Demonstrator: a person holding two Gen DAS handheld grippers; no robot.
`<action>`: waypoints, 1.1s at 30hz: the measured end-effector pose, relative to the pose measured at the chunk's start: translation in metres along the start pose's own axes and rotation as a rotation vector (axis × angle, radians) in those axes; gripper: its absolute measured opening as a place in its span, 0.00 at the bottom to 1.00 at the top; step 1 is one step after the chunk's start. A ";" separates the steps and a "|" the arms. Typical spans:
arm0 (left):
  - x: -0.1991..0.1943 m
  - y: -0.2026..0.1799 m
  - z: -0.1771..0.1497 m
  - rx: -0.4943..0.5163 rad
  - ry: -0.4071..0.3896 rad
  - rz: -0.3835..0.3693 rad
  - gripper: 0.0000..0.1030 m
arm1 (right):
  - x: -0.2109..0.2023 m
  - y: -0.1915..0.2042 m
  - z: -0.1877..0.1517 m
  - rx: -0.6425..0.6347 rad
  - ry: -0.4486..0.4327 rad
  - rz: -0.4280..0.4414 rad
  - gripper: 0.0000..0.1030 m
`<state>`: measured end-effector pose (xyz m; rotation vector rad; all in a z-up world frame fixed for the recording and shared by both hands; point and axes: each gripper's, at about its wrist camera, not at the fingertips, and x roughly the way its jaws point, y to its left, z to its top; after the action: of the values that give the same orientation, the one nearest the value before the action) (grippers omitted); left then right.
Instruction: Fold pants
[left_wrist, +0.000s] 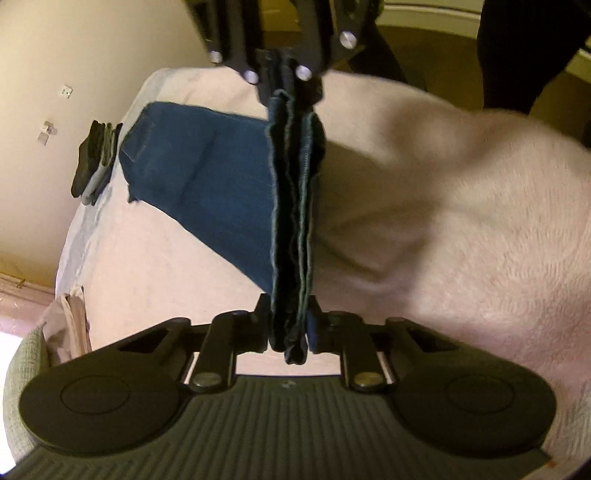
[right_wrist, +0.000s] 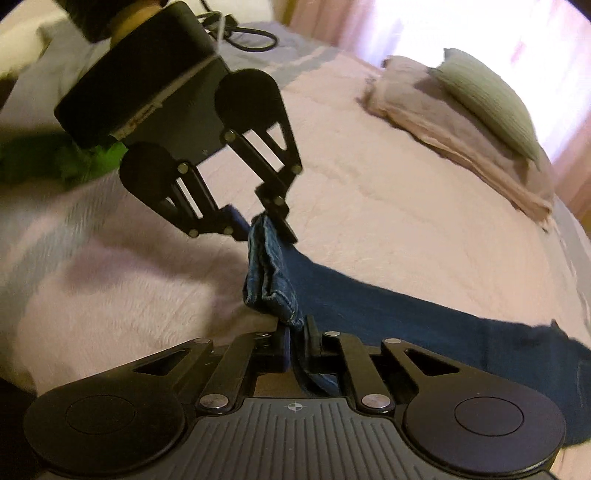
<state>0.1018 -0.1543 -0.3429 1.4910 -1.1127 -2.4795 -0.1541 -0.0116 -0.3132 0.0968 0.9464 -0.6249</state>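
Dark blue jeans (left_wrist: 207, 177) lie on a pale pink bed cover (left_wrist: 443, 192), with their stacked leg hems lifted and stretched between both grippers. My left gripper (left_wrist: 290, 321) is shut on one end of the bunched hem edge (left_wrist: 291, 206). The right gripper (left_wrist: 288, 88) pinches the far end, opposite it. In the right wrist view, my right gripper (right_wrist: 295, 332) is shut on the hem (right_wrist: 269, 280), and the left gripper (right_wrist: 264, 225) clamps the hem's other corner just above. The rest of the jeans (right_wrist: 406, 310) trails off to the right over the bed cover (right_wrist: 369, 177).
A small stack of dark folded clothes (left_wrist: 94, 162) sits at the bed's far edge near the wall. A green pillow (right_wrist: 487, 99) rests on a folded beige blanket (right_wrist: 443, 144) at the back right. Something green (right_wrist: 55, 162) and a black cable (right_wrist: 243, 37) lie at the back left.
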 end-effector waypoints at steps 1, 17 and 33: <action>-0.005 0.015 0.004 -0.010 -0.006 -0.016 0.12 | -0.008 -0.011 0.003 0.045 -0.010 -0.002 0.03; 0.088 0.332 0.139 -0.038 -0.033 -0.159 0.11 | -0.122 -0.283 -0.029 0.720 -0.220 -0.102 0.02; 0.411 0.401 0.191 -0.193 0.162 -0.591 0.12 | -0.003 -0.480 -0.227 1.333 -0.156 0.133 0.02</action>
<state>-0.3933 -0.5018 -0.3607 2.1478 -0.4263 -2.6263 -0.5799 -0.3264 -0.3557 1.2617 0.2330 -1.0303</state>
